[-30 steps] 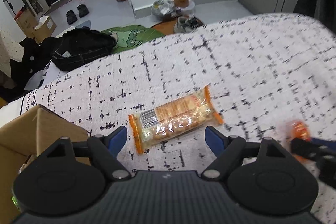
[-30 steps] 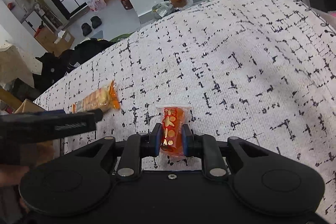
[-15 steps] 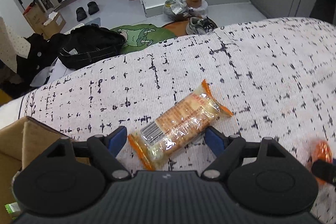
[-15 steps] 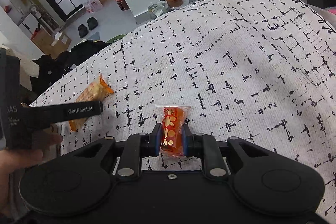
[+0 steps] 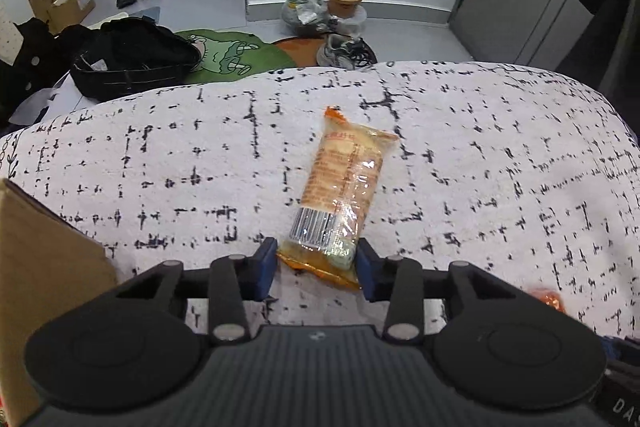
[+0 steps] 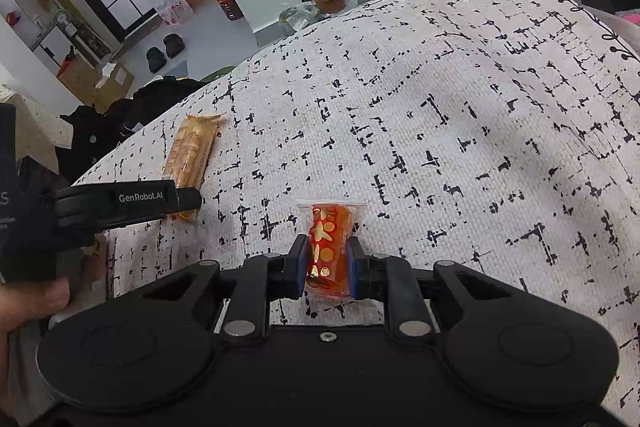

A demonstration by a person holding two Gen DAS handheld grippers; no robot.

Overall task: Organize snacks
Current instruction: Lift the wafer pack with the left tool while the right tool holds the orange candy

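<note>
The left gripper (image 5: 316, 269) has turned since a second ago, and its jaws have just been closing around the near end of the cracker pack (image 5: 342, 195).

The pack now points straight away from the left gripper instead of lying across. It lies flat on the speckled white cloth (image 5: 500, 155), its barcode end between the blue pads (image 5: 267, 267), which sit right at its sides. The right gripper (image 6: 325, 263) has not moved; its jaws are narrow and squeeze a small red candy pack (image 6: 330, 243) resting on the cloth. A cardboard box (image 5: 44, 267) stands at the left.
</note>
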